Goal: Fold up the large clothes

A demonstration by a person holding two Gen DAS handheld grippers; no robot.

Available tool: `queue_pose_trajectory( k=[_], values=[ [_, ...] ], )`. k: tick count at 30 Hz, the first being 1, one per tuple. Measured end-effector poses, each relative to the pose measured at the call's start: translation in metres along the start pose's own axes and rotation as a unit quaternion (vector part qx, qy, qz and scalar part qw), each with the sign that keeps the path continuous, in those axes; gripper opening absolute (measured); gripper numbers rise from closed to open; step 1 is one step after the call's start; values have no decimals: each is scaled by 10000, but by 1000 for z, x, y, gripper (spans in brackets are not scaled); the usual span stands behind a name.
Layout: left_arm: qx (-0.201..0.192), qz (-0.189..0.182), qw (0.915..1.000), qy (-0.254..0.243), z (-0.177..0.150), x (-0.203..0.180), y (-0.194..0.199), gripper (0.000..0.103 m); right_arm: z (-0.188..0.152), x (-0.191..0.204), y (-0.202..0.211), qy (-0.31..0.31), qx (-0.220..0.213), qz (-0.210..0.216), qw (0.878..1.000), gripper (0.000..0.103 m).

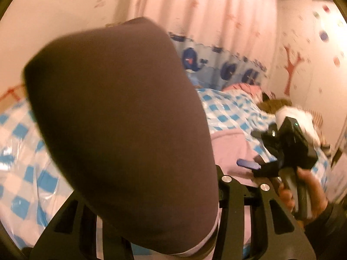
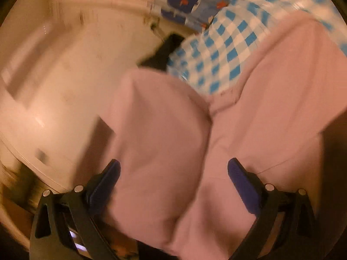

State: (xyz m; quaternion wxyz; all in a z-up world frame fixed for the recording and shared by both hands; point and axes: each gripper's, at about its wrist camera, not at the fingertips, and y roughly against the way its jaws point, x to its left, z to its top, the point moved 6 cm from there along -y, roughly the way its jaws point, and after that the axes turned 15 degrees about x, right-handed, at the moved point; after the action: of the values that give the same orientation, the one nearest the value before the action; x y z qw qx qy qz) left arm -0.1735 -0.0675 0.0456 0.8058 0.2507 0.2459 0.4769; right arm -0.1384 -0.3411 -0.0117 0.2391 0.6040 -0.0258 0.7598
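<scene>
Two tongs work a pink garment (image 2: 271, 91) on the checked bed (image 1: 19, 143). Right tongs (image 2: 173, 179) gape wide, pink cloth between the pads. Left tongs (image 1: 164, 205) clamp a brown fold (image 1: 121, 117) of it, lifted close before the lens.

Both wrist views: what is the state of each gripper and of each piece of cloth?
Left gripper: shut on the brown cloth.
Brown cloth: lifted, close before the camera.
Right gripper: open over the pink garment.
Pink garment: lying creased on the checked bed cover.
</scene>
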Motion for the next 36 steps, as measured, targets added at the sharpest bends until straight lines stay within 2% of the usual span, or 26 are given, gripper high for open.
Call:
queue_pose_trajectory(
  k=[4,6,8,10,11,12,14,15,17,19,20,22,23,24,25,26,28,29,30,31,33,34,35,36],
  values=[
    [30,64,9971,-763,4,-65,-7,40,8,-8,34,-264,-249,1153,9927,95],
    [104,42,9919,-1267,0,-104,-18,40,10,-11,50,-330,-376,1591,9860,95],
    [217,18,9843,-1753,-11,-143,-31,40,14,-16,71,-373,-520,1773,9821,96],
    [394,-11,9747,-2198,-20,-173,-50,40,23,-24,101,-361,-752,1654,9827,96],
    [543,42,9654,-2549,-29,-192,-64,40,27,-27,112,-352,-825,1557,9837,96],
    [624,104,9572,-2826,-38,-207,-75,41,31,-30,130,-333,-973,1246,9869,96],
    [766,203,9414,-3278,-55,-242,-96,45,36,-28,156,-203,-1128,304,9929,96],
    [802,283,9348,-3449,-58,-250,-104,47,42,-20,166,62,-1103,-514,9925,96],
    [909,413,9207,-3773,-64,-270,-119,50,51,3,168,652,-919,-1718,9787,96],
    [969,524,9073,-4057,-71,-282,-127,55,63,37,150,1406,-487,-2526,9561,96],
    [977,610,8995,-4214,-75,-285,-134,57,68,48,139,1665,-331,-2797,9449,96],
    [930,746,8914,-4372,-82,-297,-136,60,81,65,97,2228,338,-3478,9101,96],
    [902,788,8899,-4402,-84,-299,-135,61,80,60,73,2284,615,-3719,8976,96],
    [876,808,8895,-4410,-88,-302,-132,64,84,40,52,2148,1029,-4207,8754,96],
    [846,828,8891,-4421,-89,-300,-131,66,82,21,42,2045,1213,-4578,8566,96],
    [823,842,8878,-4448,-85,-294,-128,70,80,2,35,1932,1278,-4592,8576,96],
    [848,795,8835,-4537,-89,-287,-114,71,71,-24,38,1675,1199,-4308,8786,96],
    [922,584,8834,-4558,-96,-281,-95,71,67,-30,44,1636,1045,-4189,8870,96],
    [1013,333,8879,-4476,-96,-274,-82,71,61,-36,52,1597,942,-4102,8930,96],
    [1114,21,8972,-4273,-99,-268,-63,71,56,-41,59,1546,813,-3987,9003,96],
    [1260,-802,9286,-3398,-73,-235,-34,71,48,-46,73,1463,528,-3813,9113,96],
    [1146,-1069,9484,-2756,-47,-213,-23,72,43,-47,80,1463,380,-3760,9142,96],
    [980,-1200,9626,-2223,-23,-195,-22,72,42,-49,84,1472,255,-3708,9166,96],
    [855,-1403,9716,-1702,-1,-179,-22,74,42,-53,87,1450,97,-3618,9209,96]
  ],
)
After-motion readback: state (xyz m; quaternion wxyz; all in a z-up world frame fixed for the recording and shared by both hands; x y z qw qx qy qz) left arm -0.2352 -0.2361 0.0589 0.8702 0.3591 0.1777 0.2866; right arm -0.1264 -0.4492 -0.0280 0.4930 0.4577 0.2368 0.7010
